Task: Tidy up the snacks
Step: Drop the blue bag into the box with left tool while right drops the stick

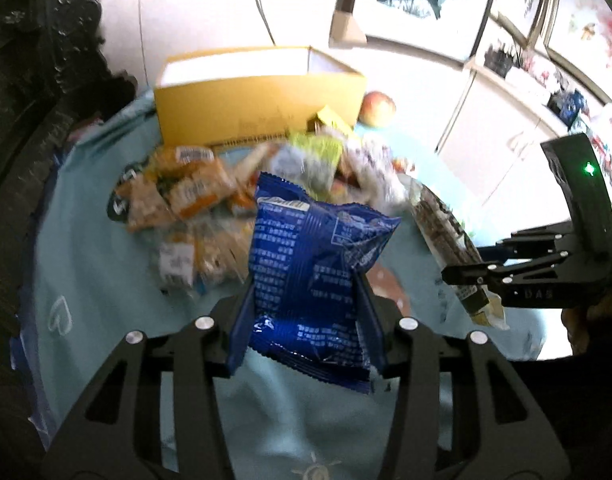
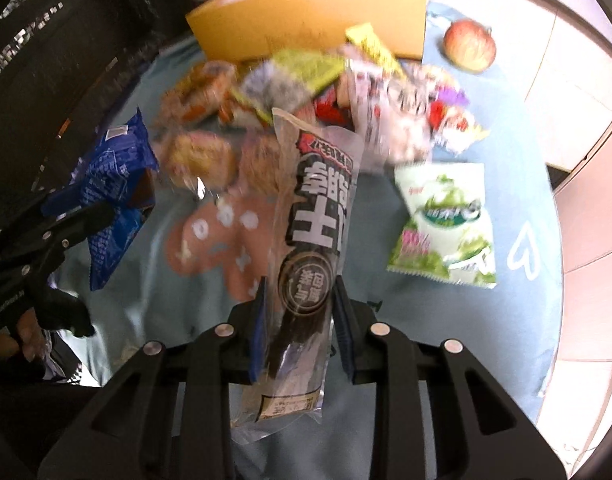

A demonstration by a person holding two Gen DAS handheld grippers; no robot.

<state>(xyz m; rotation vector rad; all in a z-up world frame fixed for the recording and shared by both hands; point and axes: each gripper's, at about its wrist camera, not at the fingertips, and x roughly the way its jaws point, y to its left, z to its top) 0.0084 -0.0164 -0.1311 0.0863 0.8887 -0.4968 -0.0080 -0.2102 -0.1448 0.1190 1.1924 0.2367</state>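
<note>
Both my grippers are loaded. My left gripper (image 1: 306, 308) has its jaws pinching a glossy blue foil snack bag (image 1: 313, 276) around its lower half; the bag stands up between them, clear of the light-blue cloth-covered desk (image 1: 90, 280). My right gripper (image 2: 300, 320) has its jaws pinching a long clear-wrapped snack stick with black label and white lettering (image 2: 313, 240), held near its lower end, top leaning toward the pile. Both packs look lifted off the cloth.

Where things sit: an open yellow cardboard box (image 1: 258, 104) stands at the far edge of the desk, and I take it for the place the snacks go. I can't see anything inside it from these angles. Just in front of it lies a jumbled heap of mixed orange, green and white snack packets (image 1: 242, 184), motion-blurred, piled against the box wall. A green-and-white snack pouch (image 2: 445, 224) lies alone toward the right edge of the desk, apart from the heap. A red-yellow apple (image 2: 469, 44) sits at the far right, beside the box corner.

Progress, my read: early. Two items picked, none visibly boxed, and most of the heap plus the loose pouch are left. Next job is likely carrying both packs over the box rim and letting go.
</note>
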